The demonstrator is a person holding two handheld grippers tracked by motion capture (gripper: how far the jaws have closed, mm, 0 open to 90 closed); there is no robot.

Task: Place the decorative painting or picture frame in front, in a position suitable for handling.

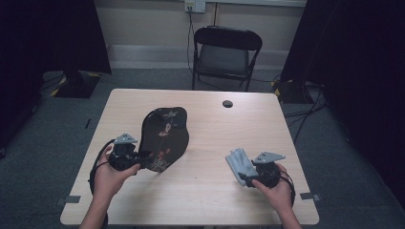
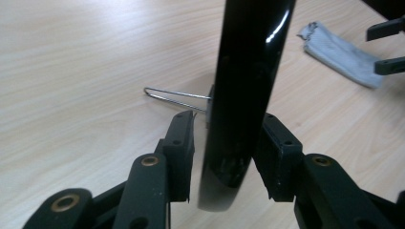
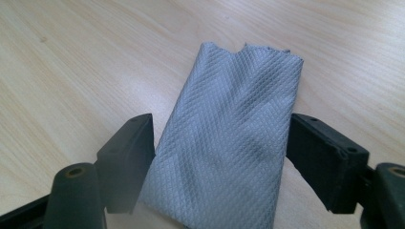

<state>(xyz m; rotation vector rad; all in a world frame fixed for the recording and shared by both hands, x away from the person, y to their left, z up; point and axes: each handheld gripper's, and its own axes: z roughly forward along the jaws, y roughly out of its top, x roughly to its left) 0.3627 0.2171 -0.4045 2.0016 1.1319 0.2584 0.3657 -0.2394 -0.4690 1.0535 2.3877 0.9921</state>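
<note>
Nearest us, the left hand [image 1: 111,174] comes in from the bottom edge, forearm angled up and inward, gripping the left gripper [image 1: 143,156], which points right toward the table's middle. In its own view its jaws stand either side of the lower edge of a glossy black plaque [image 2: 248,71]; the right pad looks pressed to it, the left shows a thin gap, so we cannot tell whether it is clamped. A wire stand [image 2: 174,98] juts from the plaque's back, over the table [image 1: 210,191].

The right hand [image 1: 274,186] enters at the lower right, forearm angled inward, its right gripper [image 1: 243,175] pointing left and away. Its jaws are apart, straddling a folded grey cloth [image 3: 229,138] lying flat on the wood.

From above, we see the plaque [image 1: 165,138] left of centre, tilted, with a faint floral pattern; we read no writing on it.

Farther off: a dark grommet [image 1: 228,103] near the far edge, then a folding chair [image 1: 225,56], and a wall socket [image 1: 195,5].
</note>
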